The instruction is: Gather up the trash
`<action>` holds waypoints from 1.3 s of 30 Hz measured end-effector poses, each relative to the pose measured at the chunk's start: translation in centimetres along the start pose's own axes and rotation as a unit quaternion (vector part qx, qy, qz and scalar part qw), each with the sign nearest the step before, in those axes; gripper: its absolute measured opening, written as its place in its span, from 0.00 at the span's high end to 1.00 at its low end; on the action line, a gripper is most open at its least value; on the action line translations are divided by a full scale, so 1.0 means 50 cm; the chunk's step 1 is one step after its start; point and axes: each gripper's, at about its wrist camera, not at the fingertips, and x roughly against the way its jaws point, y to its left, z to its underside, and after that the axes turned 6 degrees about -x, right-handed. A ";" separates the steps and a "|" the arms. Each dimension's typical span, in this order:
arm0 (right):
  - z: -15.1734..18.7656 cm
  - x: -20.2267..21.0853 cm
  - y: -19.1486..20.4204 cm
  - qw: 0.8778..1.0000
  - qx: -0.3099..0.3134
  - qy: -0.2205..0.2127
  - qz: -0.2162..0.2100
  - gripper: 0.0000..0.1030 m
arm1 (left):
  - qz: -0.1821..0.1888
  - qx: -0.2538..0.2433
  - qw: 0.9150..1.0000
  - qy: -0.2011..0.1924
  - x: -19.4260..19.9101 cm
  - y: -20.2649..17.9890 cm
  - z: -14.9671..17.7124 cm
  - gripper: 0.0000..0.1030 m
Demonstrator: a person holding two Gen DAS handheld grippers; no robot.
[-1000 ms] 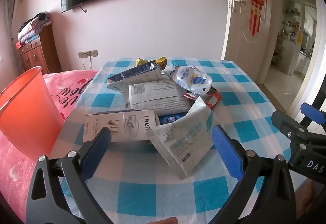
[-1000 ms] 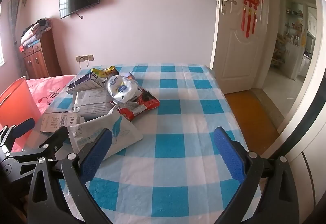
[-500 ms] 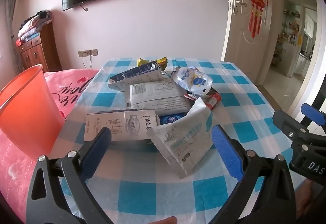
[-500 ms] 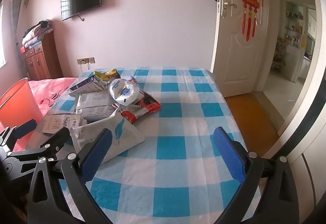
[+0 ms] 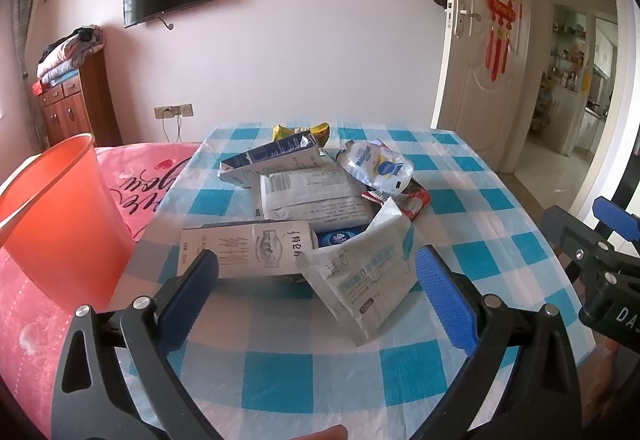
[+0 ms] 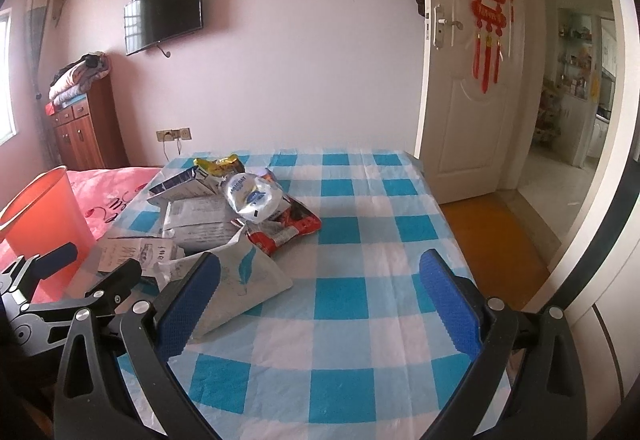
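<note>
Here, a heap of empty wrappers and cartons (image 5: 316,200) sits mid-frame on the blue-checked counter (image 5: 280,372), a white wet-wipe pack (image 5: 360,280) nearest, leaning on the heap. The left claw (image 5: 316,300) gapes wide and empty low in the frame, just short of that pack. At the left edge stands an orange trash bin (image 5: 56,216) on a pink bed (image 5: 16,324). The right claw (image 6: 320,308), equally wide and empty, hovers over bare cloth, lower centre of its view.

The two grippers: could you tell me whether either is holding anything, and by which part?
Nothing is held. The left gripper and right gripper are both open above the table.
</note>
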 end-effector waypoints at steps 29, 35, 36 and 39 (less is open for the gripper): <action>0.008 0.083 0.064 0.999 0.037 -0.007 -0.021 0.05 | -0.008 -0.008 0.999 -0.040 0.082 0.021 -0.001 0.04; 0.010 0.077 0.059 0.999 0.034 -0.003 -0.017 0.05 | -0.009 -0.006 0.999 -0.037 0.083 0.028 0.001 0.04; 0.012 0.074 0.057 0.999 0.032 -0.002 -0.018 0.05 | -0.009 -0.005 0.999 -0.036 0.082 0.030 0.001 0.04; 0.012 0.066 0.053 0.999 0.030 0.002 -0.018 0.05 | -0.011 -0.007 0.999 -0.031 0.077 0.032 0.002 0.04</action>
